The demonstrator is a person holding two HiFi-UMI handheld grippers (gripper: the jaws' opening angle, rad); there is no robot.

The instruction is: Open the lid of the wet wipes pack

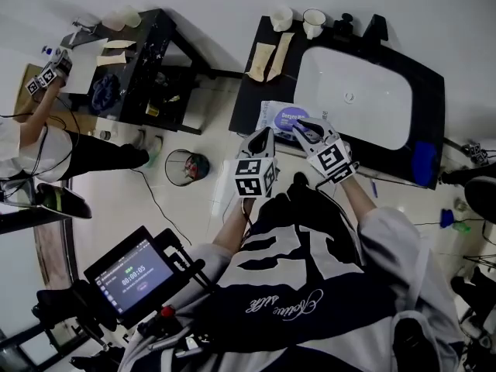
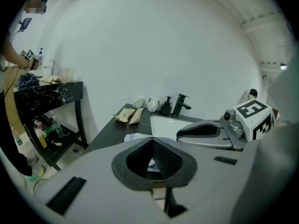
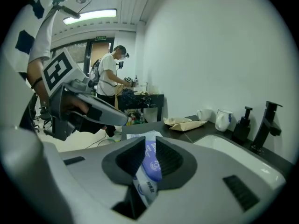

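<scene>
The left tongs (image 2: pixel 152 143) are closed and empty. The right tongs (image 3: pixel 150 143) stand narrowly apart above the wipes pack (image 1: pixel 279 118) on the counter (image 1: pixel 249 103).

Wipes pack (image 1: pixel 280 118) lies on the counter (image 1: pixel 246 99) left of the sink (image 1: pixel 356 99)

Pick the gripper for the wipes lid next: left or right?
The right gripper, probably. Its jaws stand apart with the wet wipes pack framed in the gap. The left gripper looks shut, so it would need to open first.
</scene>
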